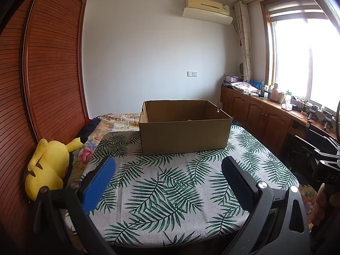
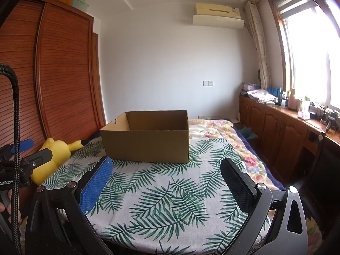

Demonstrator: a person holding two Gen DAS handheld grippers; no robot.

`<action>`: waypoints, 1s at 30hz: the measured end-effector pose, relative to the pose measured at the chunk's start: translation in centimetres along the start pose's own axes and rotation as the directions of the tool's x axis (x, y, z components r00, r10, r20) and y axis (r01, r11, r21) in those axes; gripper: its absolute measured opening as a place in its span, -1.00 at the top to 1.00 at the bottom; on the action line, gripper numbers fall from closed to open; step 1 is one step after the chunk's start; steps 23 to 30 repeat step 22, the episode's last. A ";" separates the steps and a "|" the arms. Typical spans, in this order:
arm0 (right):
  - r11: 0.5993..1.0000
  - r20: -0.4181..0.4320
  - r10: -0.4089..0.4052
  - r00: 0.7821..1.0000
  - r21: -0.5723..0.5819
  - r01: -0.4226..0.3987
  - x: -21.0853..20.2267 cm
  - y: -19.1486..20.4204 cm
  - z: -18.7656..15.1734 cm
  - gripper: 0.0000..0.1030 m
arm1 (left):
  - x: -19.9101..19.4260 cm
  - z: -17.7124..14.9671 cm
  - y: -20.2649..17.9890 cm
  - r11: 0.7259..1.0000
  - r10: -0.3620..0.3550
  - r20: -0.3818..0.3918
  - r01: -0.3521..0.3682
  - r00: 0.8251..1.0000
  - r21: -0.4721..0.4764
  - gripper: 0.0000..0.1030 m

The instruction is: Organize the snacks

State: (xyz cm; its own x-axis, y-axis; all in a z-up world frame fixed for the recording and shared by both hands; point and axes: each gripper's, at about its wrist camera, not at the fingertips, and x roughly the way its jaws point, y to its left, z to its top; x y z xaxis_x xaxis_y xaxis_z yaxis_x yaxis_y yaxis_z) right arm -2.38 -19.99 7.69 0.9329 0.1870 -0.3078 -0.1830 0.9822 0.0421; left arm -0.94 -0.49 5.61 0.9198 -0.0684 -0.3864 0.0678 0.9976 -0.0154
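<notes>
An open brown cardboard box (image 1: pixel 184 136) stands at the far side of a table covered with a leaf-print cloth (image 1: pixel 170 191). It also shows in the right wrist view (image 2: pixel 146 142). A small pale thing shows low inside it in the left wrist view; I cannot tell what it is. No snack is clearly in view. My left gripper (image 1: pixel 169 165) is open and empty, above the near part of the table. My right gripper (image 2: pixel 166 167) is open and empty, also above the cloth (image 2: pixel 170 201), short of the box. The left gripper's body shows at the left edge of the right wrist view (image 2: pixel 23 157).
A yellow plush toy (image 1: pixel 48 167) lies left of the table against a wooden slatted wardrobe (image 1: pixel 42 74). A floral bedspread (image 2: pixel 223 131) lies behind and right of the table. Wooden cabinets (image 2: pixel 276 131) with clutter run under the window at right.
</notes>
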 end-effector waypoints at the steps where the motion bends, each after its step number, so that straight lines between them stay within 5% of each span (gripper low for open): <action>1: 1.000 0.000 0.000 1.000 0.001 0.000 0.0 0.0 0.0 -1.00 | 0.0 0.0 0.0 1.000 0.000 0.000 0.000 1.000 0.001 -0.96; 30: 1.000 -0.005 -0.001 1.000 0.005 0.001 0.0 -0.2 -0.2 -1.00 | -0.3 0.0 -0.2 1.000 0.005 0.005 -0.005 1.000 -0.007 -0.96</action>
